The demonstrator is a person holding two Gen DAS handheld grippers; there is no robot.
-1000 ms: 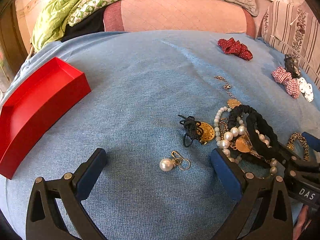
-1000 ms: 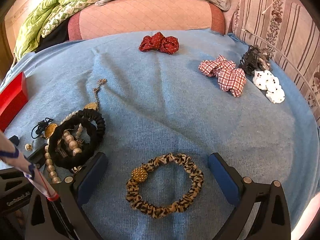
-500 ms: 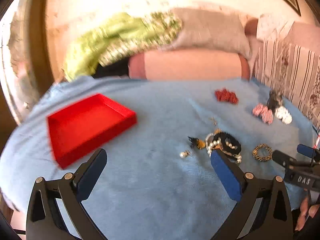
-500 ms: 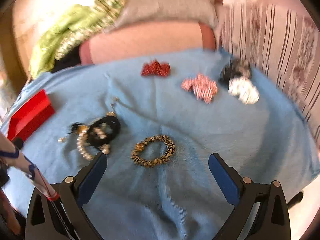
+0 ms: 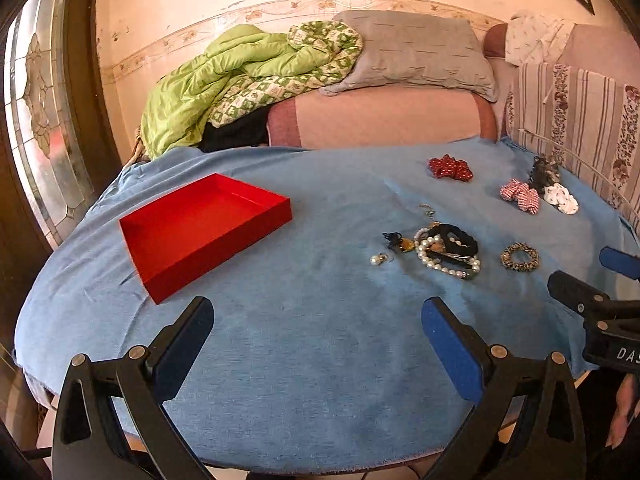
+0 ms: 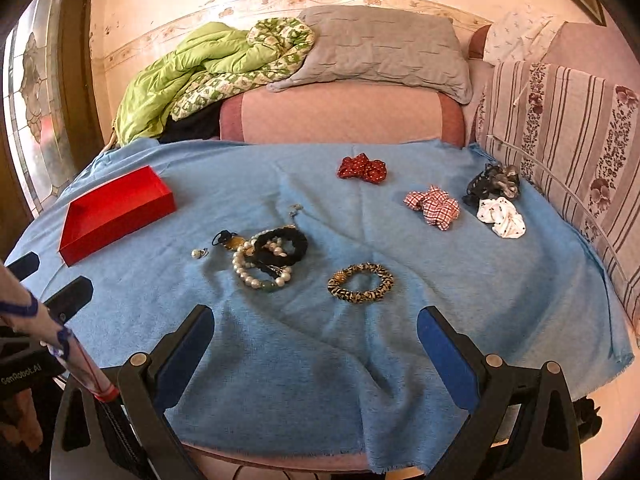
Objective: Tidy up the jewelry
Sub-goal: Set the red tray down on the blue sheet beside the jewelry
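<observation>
Both claws, left claw (image 5: 316, 340) and right claw (image 6: 316, 340), have withdrawn wide open and empty; jewelry pile (image 6: 264, 258) apparently untouched beside red tray (image 6: 116, 212).

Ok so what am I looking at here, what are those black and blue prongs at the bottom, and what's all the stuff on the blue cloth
Those prongs are hand-held tongs: a person holds one in each hand, each carrying a wide-angle camera that looks along its fingers. One picture comes from the left tongs, the other from the right tongs. Both are open and hold nothing. On the blue cloth lie a red tray, a pearl earring, a tangle of pearls and a black band, a leopard-print bracelet and several fabric scrunchies.
</observation>
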